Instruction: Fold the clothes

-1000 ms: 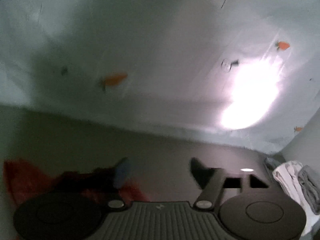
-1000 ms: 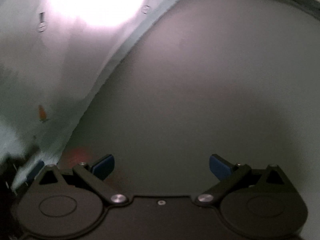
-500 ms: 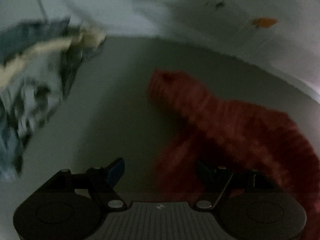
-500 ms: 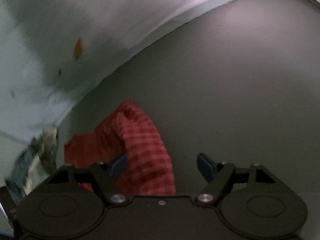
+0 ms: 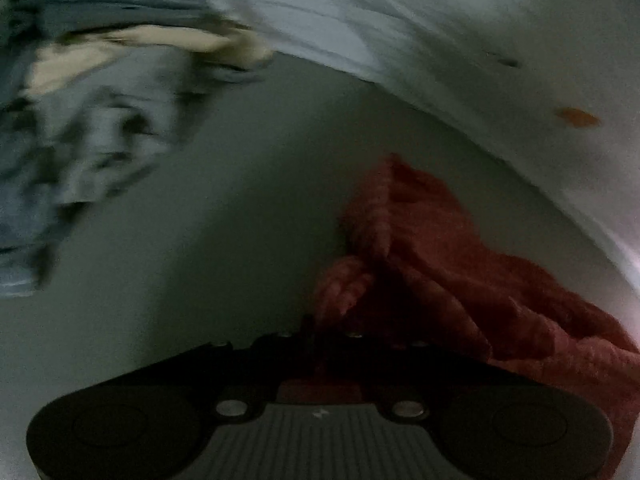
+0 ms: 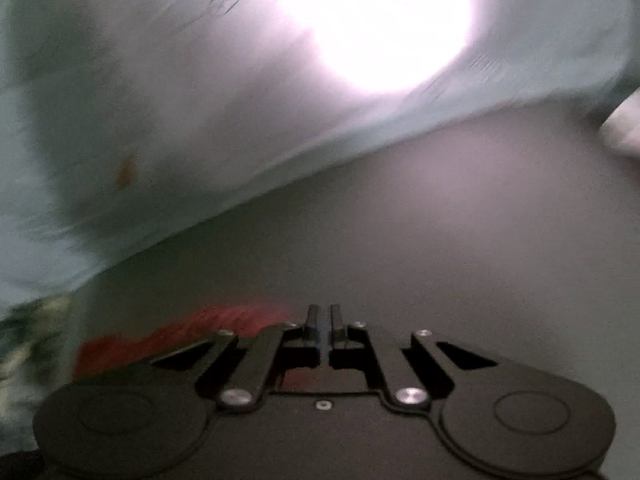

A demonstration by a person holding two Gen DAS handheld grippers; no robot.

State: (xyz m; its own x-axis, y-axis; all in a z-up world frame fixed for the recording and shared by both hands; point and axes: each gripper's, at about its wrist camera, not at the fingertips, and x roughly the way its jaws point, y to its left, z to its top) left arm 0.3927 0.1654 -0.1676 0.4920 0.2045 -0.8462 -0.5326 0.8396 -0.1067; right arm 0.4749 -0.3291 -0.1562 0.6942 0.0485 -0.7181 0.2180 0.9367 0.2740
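Note:
A crumpled red checked garment (image 5: 448,264) lies on the grey table (image 5: 224,240), at centre right of the left wrist view. My left gripper (image 5: 316,332) is shut, its tips pinching the near edge of that garment. In the right wrist view the red garment (image 6: 192,332) shows at lower left, behind the left linkage. My right gripper (image 6: 323,328) is shut with its blue pads together; whether cloth sits between them is hidden.
A pile of blue, grey and cream clothes (image 5: 80,112) lies at the left of the table. A pale green wall (image 5: 480,40) with a bright glare patch (image 6: 372,20) stands behind. A white cloth (image 6: 624,128) sits at the far right.
Both grippers have closed from open. The left one moved onto the red garment's edge. The right view swung so the garment now sits lower and left.

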